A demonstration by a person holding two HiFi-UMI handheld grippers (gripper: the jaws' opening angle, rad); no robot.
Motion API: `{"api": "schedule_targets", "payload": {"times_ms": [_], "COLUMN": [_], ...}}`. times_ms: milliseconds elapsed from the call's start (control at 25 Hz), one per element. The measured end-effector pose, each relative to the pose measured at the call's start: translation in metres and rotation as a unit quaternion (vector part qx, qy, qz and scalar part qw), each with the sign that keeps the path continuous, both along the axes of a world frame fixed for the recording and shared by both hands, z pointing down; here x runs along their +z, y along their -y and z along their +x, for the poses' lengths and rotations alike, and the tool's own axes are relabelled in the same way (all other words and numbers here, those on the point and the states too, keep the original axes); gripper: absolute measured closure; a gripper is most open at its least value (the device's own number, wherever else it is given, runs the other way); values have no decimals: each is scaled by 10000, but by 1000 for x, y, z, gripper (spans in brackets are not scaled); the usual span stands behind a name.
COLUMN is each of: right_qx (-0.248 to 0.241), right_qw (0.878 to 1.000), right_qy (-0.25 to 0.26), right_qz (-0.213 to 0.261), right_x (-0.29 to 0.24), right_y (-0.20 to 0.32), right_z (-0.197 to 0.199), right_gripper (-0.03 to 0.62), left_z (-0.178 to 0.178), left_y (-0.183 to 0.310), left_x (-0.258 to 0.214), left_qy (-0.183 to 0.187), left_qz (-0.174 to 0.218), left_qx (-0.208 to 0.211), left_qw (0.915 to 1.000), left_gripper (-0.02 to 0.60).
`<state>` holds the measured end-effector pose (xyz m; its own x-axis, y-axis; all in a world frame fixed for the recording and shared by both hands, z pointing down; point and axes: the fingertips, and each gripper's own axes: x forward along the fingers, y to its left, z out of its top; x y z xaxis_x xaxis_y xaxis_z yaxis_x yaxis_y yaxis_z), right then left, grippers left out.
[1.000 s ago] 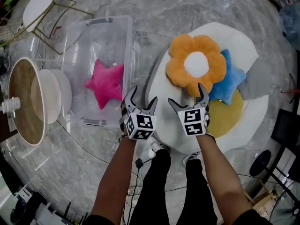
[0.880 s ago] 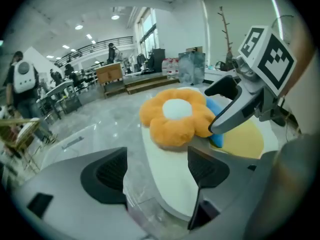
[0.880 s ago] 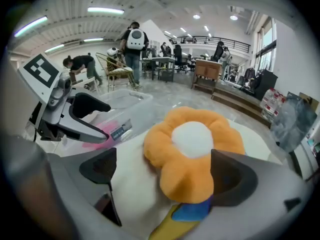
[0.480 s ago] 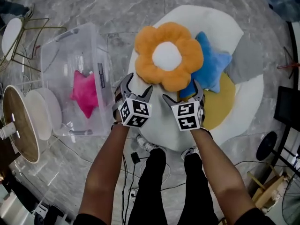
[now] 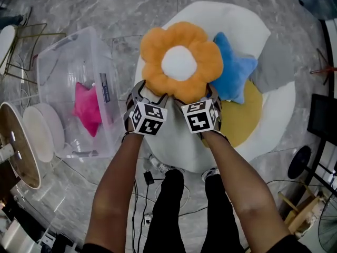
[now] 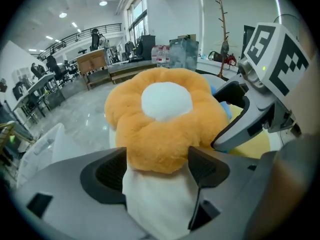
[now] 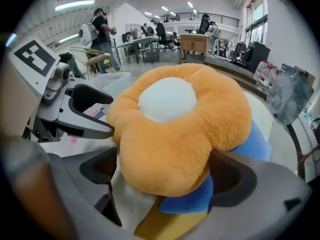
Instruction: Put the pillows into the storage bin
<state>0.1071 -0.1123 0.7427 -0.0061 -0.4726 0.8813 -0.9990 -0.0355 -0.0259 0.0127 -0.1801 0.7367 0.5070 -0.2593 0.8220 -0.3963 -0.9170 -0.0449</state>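
Under and ahead of both pairs of jaws spreads the white cushion (image 5: 239, 20), which bears two pillows. Off to the left of the left jaws stands the clear storage bin (image 5: 63, 54). The orange flower pillow (image 5: 179, 62) lies straight ahead, a near petal pushed in between the jaws of the left gripper (image 6: 157, 166) and another between those of the right gripper (image 7: 165, 179). Both pairs are spread wide, not clenched. The blue star pillow (image 5: 235, 73) shows just right of the right jaws; the pink star pillow (image 5: 87, 107) lies inside the bin. The step in hand looks like grasping the flower. The next move calls for both to squeeze, lift together and swing left over the bin.
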Motion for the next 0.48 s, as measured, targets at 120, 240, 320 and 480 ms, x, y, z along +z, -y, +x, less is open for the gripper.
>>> {"api": "schedule_targets", "payload": {"times_ms": [120,240,320,480], "right_qx": [-207,-433,-497,-512], "right_qw": [9988,9963,9951,9940], "right_qy": [-324,-612,-749,-934], "right_qz": [-313,-412,-400,-237], "right_x": [17,24,23,13], "right_y": [-4,-5,-6,-6], "right_z": [8,16,18,16], "right_gripper": [29,72,140,289], "left_z": [5,8,8,11], "left_y": [2,1,0,-5], "left_x": [14,22,23,17], "left_qy": [204,382,375,159], "left_qz": [-66,7,34,154], "left_qx": [9,-76,-182,-205], "left_qw": [9998,9992,9991,9995], "left_gripper": [218,219,246,386]}}
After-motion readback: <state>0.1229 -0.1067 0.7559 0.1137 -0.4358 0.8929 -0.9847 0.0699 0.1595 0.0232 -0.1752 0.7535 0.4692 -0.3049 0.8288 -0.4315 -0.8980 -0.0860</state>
